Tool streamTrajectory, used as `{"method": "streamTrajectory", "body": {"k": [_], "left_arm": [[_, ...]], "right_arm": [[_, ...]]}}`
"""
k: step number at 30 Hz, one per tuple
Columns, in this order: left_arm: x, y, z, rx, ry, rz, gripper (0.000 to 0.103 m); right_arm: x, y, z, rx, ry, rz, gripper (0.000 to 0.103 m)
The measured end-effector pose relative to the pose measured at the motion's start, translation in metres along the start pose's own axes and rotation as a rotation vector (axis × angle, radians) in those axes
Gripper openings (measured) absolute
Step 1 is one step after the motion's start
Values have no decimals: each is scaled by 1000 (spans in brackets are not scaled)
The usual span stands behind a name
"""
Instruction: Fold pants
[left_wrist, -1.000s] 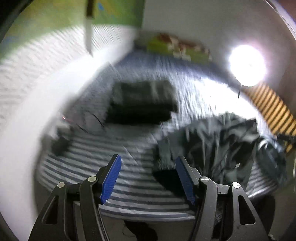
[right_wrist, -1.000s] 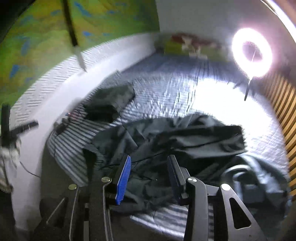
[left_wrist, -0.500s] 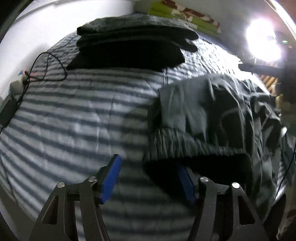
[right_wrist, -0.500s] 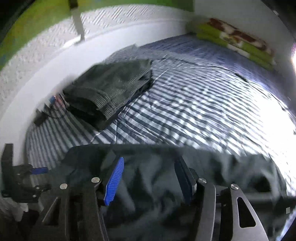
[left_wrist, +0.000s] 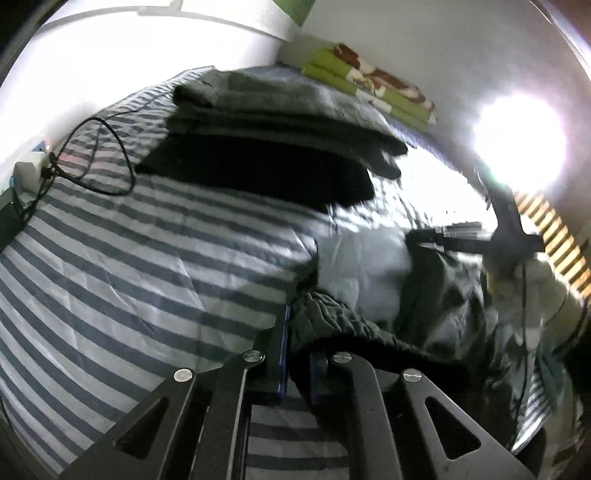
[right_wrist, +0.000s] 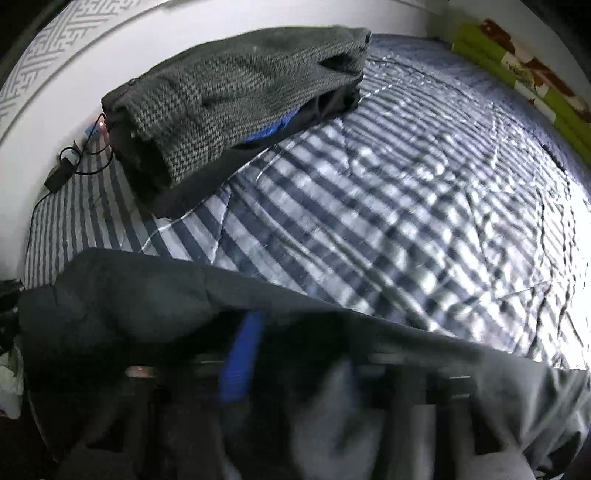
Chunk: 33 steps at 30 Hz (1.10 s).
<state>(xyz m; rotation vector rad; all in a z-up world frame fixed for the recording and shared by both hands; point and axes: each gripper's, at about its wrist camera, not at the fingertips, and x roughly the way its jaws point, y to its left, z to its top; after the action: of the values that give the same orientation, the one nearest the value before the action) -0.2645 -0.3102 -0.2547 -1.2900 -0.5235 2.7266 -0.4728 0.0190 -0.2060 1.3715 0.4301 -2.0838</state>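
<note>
Pinching the gathered waistband of the dark pants (left_wrist: 332, 325), your left gripper (left_wrist: 297, 354) has just drawn its jaws together on the fabric, the blue pads pressed against the elastic edge near the bed's near edge. Your right gripper (right_wrist: 255, 354) is mostly buried and blurred under the same pants (right_wrist: 147, 295); one blue pad shows through the cloth, the jaws have just been closing, and they now read as together with fabric bunched about them, though you cannot see the pads meeting it.

No brand, label or readable writing shows anywhere; the green folded blanket (left_wrist: 369, 85) at the bed's far edge carries only a red-brown pattern too small to read.

The pants lie along the near edge of the striped bedspread (right_wrist: 406, 206), spreading from your left gripper toward the right-hand side. A stack of folded clothes (right_wrist: 236, 96), topped by a houndstooth piece, sits against the left edge beside the white wall. A black cable (left_wrist: 107, 162) and a white charger (left_wrist: 31, 170) lie at the near-left corner. The middle of the bedspread and its right half toward the bright lamp (left_wrist: 521, 144) are open striped cloth
</note>
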Motion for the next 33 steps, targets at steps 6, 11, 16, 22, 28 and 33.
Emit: {"method": "streamTrajectory", "body": {"k": [6, 11, 16, 22, 28, 33], "left_arm": [[-28, 17, 50, 1, -119, 12, 7], [0, 40, 83, 32, -74, 134, 7], [24, 51, 70, 54, 100, 221, 20], [-31, 17, 4, 63, 100, 115, 61], [-36, -66, -69, 187, 234, -24, 76], [-13, -120, -94, 310, 288, 31, 86]], "right_arm": [[-54, -4, 24, 123, -211, -47, 0], [-90, 6, 20, 156, -223, 14, 5], [-126, 57, -65, -6, -216, 22, 28], [-173, -25, -169, 284, -196, -83, 33], [-235, -132, -279, 656, -233, -251, 39], [-258, -186, -336, 873, -253, -224, 44]]}}
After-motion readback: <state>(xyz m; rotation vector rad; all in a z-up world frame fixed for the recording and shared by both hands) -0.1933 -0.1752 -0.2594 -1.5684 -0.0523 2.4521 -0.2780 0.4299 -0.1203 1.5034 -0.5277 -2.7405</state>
